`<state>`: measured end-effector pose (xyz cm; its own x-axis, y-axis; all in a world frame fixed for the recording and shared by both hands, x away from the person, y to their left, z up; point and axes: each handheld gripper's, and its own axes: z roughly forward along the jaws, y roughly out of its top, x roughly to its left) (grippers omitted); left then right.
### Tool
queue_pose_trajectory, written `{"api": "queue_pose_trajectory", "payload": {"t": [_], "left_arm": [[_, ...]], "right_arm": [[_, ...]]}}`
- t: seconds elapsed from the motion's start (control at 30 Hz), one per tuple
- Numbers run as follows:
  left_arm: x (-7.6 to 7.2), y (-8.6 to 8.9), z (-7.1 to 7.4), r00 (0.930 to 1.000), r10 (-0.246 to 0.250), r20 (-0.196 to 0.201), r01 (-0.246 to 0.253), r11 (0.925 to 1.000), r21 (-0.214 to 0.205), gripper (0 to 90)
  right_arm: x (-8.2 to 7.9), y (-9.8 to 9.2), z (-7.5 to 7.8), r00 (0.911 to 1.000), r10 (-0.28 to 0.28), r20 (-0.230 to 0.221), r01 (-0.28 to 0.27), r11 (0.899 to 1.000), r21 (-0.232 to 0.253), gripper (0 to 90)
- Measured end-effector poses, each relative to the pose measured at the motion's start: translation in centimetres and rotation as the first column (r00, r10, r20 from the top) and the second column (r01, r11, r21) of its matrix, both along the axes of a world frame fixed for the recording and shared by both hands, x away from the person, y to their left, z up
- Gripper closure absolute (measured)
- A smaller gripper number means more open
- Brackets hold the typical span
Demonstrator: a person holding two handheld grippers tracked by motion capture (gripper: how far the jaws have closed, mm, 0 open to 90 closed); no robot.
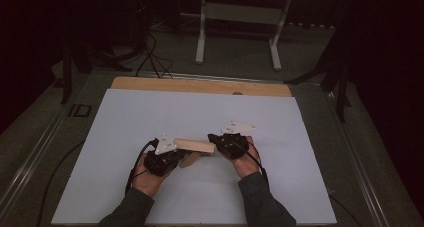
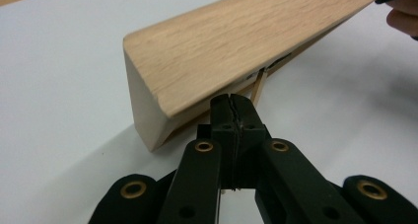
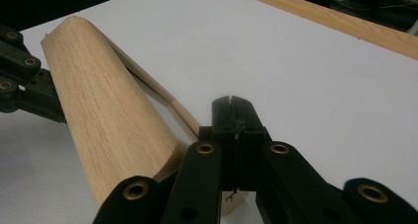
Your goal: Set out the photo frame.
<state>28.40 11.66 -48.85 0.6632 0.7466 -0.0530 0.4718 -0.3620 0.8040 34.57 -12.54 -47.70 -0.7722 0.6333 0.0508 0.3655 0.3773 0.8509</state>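
A pale oak wooden piece [image 1: 195, 145] with a broad sloped face lies between my two grippers on the white sheet [image 1: 150, 117]. Thin wooden strips run under it [image 2: 260, 83]. My left gripper [image 1: 181, 156] sits at its left end, jaws shut, the tips [image 2: 231, 103] tucked under the sloped face beside a strip. My right gripper [image 1: 212, 138] is at the other end, also shut, its tips [image 3: 231, 105] next to a strip's end [image 3: 190, 120]. Neither seam shows anything pinched in it. The wooden piece [image 3: 108, 120] slants away towards the left gripper [image 3: 19, 81].
The white sheet covers a wooden tabletop whose bare far edge [image 1: 200, 85] shows at the back. Beyond stands a white table frame [image 1: 240, 17] on the floor. Cables [image 1: 150, 57] trail at the back left. A hand [image 2: 401, 12] holds the far end.
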Motion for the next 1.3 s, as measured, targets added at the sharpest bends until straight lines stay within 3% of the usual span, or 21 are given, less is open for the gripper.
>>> {"api": "queue_pose_trajectory", "payload": {"t": [0.97,1.3], "left_arm": [[0.3,-1.7,0.5,0.9993,-0.036,0.009,0.036,0.9993,-0.005,89.5],[0.7,-1.6,0.5,0.9996,-0.028,0.009,0.028,0.9996,-0.005,89.5]], "right_arm": [[-0.8,0.0,0.2,0.9996,0.027,0.006,-0.027,0.999,-0.028,89.8],[-1.3,0.2,0.2,0.9989,0.045,0.013,-0.044,0.998,-0.036,89.8]]}}
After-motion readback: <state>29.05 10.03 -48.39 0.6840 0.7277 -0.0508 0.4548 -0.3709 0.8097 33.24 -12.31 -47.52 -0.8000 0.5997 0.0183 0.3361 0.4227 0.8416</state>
